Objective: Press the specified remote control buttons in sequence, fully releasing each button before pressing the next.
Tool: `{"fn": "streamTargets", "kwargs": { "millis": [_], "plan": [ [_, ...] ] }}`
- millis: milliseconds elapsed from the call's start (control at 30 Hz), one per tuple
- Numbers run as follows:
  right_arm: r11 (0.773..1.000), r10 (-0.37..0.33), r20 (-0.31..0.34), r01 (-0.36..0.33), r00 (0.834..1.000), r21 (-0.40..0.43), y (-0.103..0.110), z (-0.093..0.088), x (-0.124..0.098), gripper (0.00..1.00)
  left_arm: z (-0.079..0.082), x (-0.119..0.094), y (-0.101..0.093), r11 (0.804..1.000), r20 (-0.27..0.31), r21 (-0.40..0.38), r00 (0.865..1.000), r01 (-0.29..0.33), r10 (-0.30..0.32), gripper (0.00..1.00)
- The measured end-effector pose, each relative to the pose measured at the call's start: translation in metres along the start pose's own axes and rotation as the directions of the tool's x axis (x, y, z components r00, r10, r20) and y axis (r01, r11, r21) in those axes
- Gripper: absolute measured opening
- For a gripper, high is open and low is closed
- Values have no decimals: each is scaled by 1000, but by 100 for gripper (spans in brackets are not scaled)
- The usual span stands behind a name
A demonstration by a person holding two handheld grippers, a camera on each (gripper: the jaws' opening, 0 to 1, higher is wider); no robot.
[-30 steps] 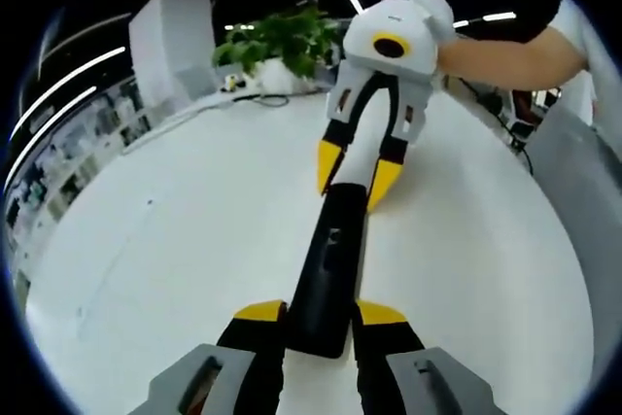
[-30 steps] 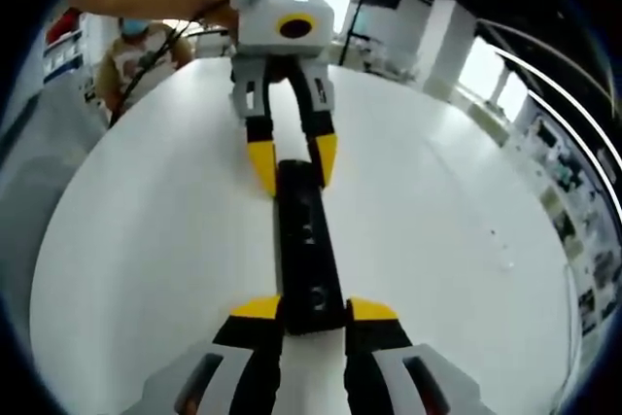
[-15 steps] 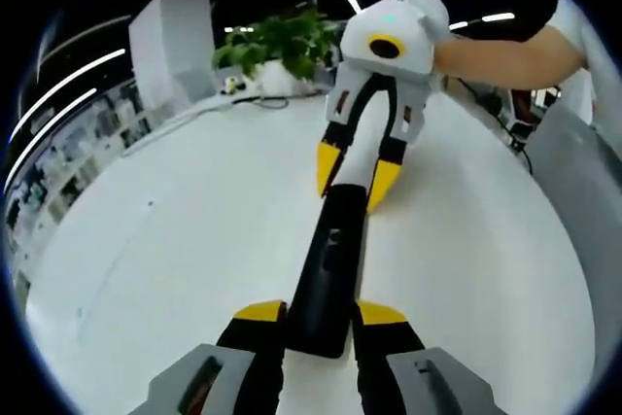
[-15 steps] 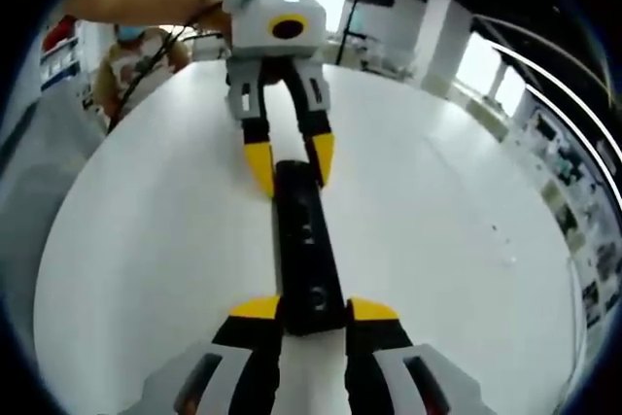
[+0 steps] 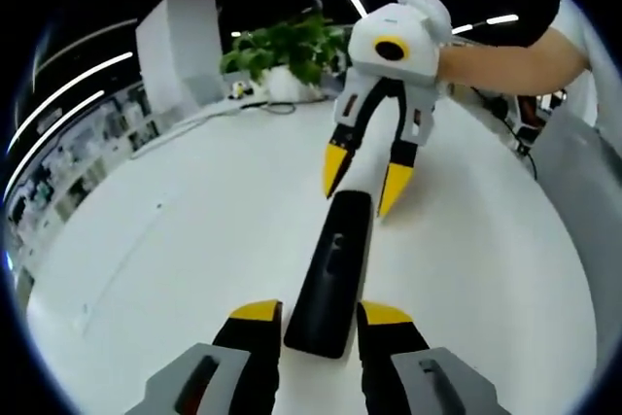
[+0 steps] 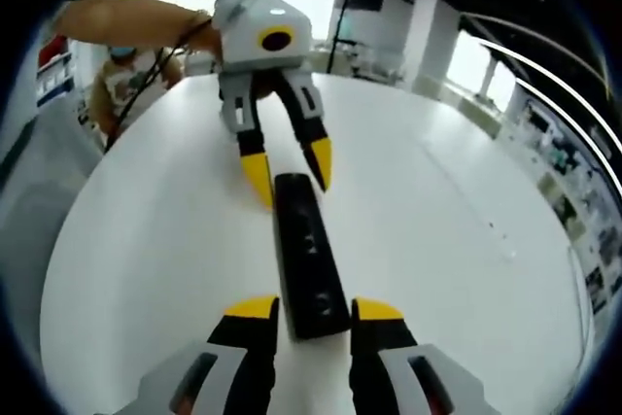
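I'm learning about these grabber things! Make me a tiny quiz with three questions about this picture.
1. True or false: the remote control is lying on the white table.
2. What colour are the tips of the left gripper? A) yellow B) green C) red
3. Fill in: behind the right gripper stands a leafy green ____.

Key: 1 true. 2 A. 3 plant. In the right gripper view too, the right gripper has its jaws apart on either side of the remote's end, not squeezing it.
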State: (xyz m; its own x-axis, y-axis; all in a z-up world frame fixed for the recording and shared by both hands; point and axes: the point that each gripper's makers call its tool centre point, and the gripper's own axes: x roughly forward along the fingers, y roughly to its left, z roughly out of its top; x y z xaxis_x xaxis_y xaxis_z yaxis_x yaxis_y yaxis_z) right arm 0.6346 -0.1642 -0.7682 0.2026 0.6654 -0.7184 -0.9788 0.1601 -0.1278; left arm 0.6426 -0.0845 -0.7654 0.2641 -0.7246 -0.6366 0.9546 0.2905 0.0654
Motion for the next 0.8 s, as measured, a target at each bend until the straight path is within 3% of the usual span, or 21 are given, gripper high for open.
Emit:
{"fn": "streamTargets", "kwargs": {
  "millis": [100, 267, 367, 533, 800],
  "plan": [
    [1000, -20, 9, 20, 1000, 9, 0, -1, 0, 27, 2, -2, 2, 999, 26, -31, 999, -28, 29, 36],
    [997, -53, 40, 51, 998, 60, -1, 0, -4, 30, 4, -6, 5, 994, 49, -86, 996, -73, 77, 52],
    [994, -77, 58, 72, 995, 88, -2, 1, -7, 31, 7, -8, 0, 992, 58, -85, 994, -90, 95, 52],
    [985, -126, 88, 114, 988, 131, -4, 3, -11, 34, 10, -10, -5, 980, 92, -150, 985, -131, 146, 56],
    [952, -226, 114, 194, 967, 235, -3, -1, -16, 39, 6, -17, -8, 954, 99, -221, 968, -204, 230, 73]
  ]
}}
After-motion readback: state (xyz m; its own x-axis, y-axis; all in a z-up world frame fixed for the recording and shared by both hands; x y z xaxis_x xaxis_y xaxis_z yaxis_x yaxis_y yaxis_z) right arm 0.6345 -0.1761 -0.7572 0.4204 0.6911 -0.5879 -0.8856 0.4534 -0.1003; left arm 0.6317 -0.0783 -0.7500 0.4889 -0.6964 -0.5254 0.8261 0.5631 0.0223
